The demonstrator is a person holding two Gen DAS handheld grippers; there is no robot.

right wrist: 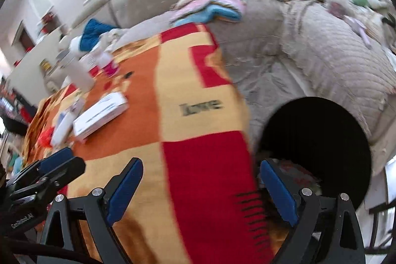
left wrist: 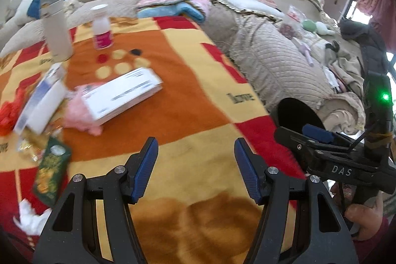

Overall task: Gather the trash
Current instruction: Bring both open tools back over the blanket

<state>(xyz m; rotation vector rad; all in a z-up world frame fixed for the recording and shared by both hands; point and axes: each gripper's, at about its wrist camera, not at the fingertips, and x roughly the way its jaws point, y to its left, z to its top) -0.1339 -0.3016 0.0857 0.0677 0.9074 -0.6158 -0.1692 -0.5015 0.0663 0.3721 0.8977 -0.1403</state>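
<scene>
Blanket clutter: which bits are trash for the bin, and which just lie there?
Trash job:
crumpled white tissue
green wrapper
pink wad
black bin

Lying about:
white flask
pill bottle
folded towels

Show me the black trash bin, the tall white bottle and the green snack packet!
black trash bin (right wrist: 321, 135), right wrist view, on its dark inside.
tall white bottle (left wrist: 56, 34), left wrist view, on the middle of its body.
green snack packet (left wrist: 50, 170), left wrist view, on its printed front.
</scene>
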